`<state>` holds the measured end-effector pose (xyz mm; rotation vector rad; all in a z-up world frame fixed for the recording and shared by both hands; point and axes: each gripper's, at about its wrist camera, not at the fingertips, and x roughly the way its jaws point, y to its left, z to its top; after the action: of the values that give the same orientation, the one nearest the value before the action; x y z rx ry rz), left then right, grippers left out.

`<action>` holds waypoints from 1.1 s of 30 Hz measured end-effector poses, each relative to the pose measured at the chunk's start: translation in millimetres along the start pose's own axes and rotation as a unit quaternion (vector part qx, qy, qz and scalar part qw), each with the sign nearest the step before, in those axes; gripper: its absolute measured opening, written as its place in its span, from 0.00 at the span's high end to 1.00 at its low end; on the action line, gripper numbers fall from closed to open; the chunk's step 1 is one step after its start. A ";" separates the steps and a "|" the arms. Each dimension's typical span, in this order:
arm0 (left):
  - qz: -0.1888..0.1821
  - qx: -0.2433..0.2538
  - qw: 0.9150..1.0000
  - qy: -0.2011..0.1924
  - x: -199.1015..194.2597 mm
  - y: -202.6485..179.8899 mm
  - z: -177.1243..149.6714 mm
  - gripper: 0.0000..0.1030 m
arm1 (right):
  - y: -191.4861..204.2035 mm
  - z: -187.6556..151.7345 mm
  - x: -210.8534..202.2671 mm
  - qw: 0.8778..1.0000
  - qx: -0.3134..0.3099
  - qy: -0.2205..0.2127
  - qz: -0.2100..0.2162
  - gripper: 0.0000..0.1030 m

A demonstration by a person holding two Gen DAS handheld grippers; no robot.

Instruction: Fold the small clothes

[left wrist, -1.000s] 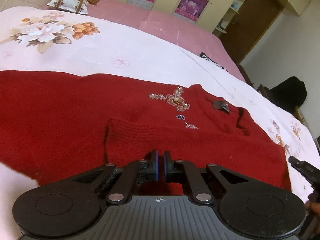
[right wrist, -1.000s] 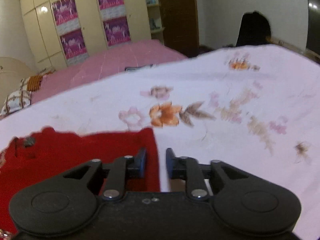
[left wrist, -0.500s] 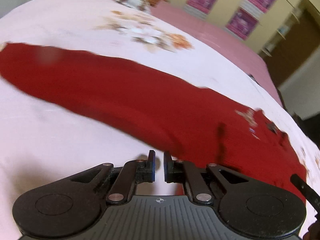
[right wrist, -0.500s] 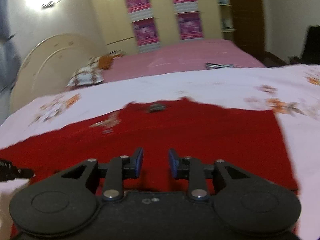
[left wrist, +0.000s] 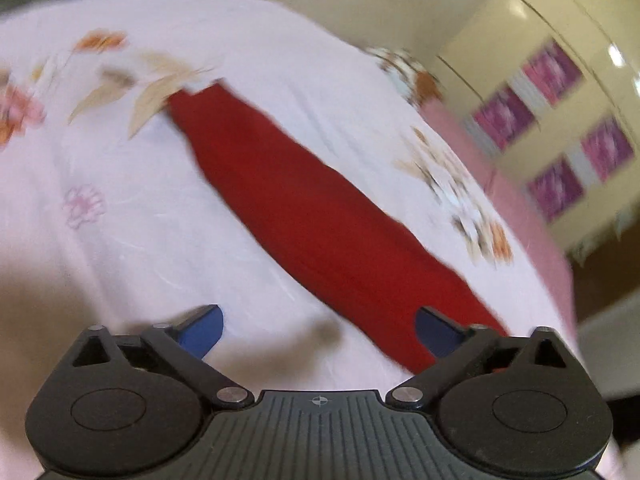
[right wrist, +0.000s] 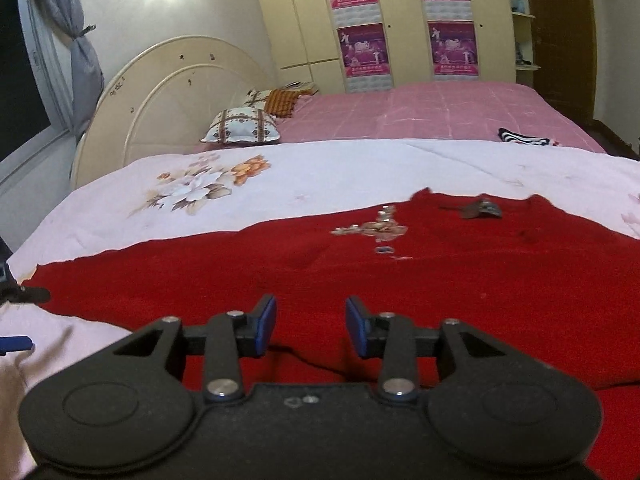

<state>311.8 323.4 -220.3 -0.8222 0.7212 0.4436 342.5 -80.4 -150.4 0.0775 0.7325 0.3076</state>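
A red knitted sweater (right wrist: 360, 272) with a beaded flower on the chest lies flat on the floral bedspread (right wrist: 280, 176). In the blurred left wrist view one long red sleeve (left wrist: 304, 208) stretches away across the bedspread (left wrist: 120, 208). My left gripper (left wrist: 318, 330) is wide open and empty, just above the near end of the sleeve. My right gripper (right wrist: 310, 326) is open and empty, low over the sweater's near part. Part of the left gripper (right wrist: 16, 292) shows at the left edge of the right wrist view.
A cream headboard (right wrist: 176, 92) and patterned pillows (right wrist: 244, 124) stand at the far left. A pink bed (right wrist: 440, 112) with a striped item (right wrist: 524, 138) lies behind. Cream wardrobes with purple posters (right wrist: 452, 48) line the back wall.
My left gripper swung left from the sweater's body to the sleeve and opened wide. My right gripper turned left over the sweater and opened a little wider.
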 end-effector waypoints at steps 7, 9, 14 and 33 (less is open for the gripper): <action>-0.030 -0.051 0.997 -0.047 37.6 17.5 29.3 0.40 | 6.7 -2.8 10.3 1.000 0.004 0.005 -0.015 0.64; -0.029 -0.066 0.996 -0.053 48.2 23.8 36.9 0.74 | 5.7 -3.2 14.4 1.000 0.008 0.006 -0.021 0.64; -0.046 -0.126 0.990 -0.052 68.4 35.3 44.1 0.90 | 3.7 -4.7 22.2 0.999 0.012 0.010 -0.035 0.64; -0.297 0.263 0.918 -0.011 -6.3 -232.5 -90.4 0.96 | -42.7 0.5 -18.0 0.997 0.057 -0.019 -0.044 0.66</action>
<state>413.2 109.5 -141.3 -0.4826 0.4969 -0.2876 340.8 -126.6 -146.0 0.1576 0.7141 0.1803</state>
